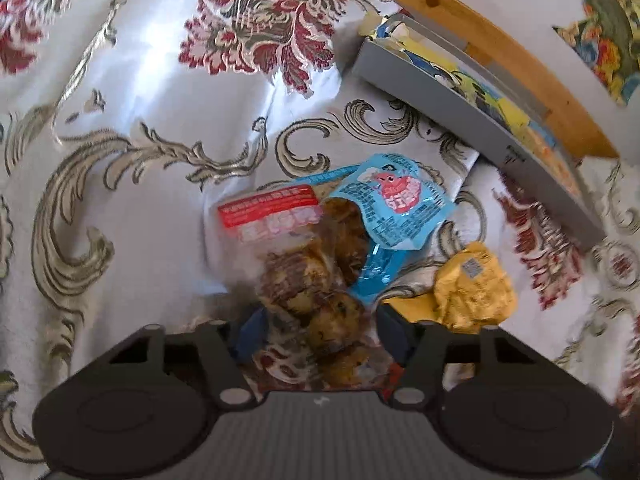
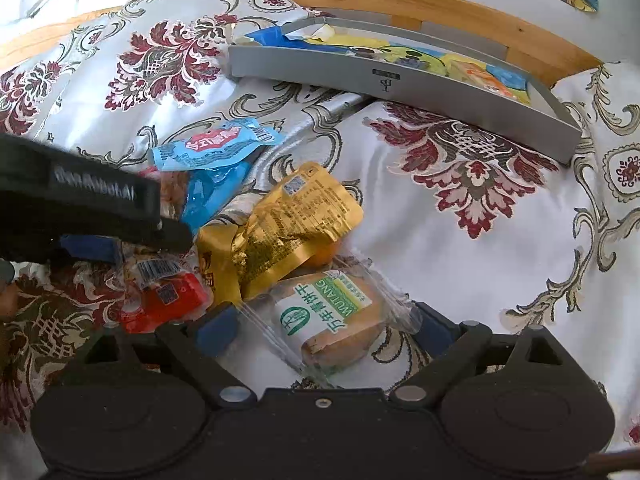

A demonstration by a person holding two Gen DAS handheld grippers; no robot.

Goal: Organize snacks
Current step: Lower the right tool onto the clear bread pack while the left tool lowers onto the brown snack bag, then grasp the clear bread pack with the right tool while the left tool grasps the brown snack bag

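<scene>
A bed spread with a glossy white floral cloth (image 2: pixel 460 220) carries everything, a wooden frame (image 2: pixel 400 0) along its far edge. Near that edge lies a grey tray (image 2: pixel 400 88). Closer, a small heap of snacks — blue packet (image 2: pixel 216 152), gold packet (image 2: pixel 296 220), red packet (image 2: pixel 168 300), clear-wrapped biscuit (image 2: pixel 332 320) — rests on the cloth.

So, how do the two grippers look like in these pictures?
Both are matte black, with two round housings, silver pivot pins and blue pads. The left gripper has a grey ribbed centre plate. The right gripper has a dark plate. The left one's side carries white lettering, too blurred to read.
</scene>
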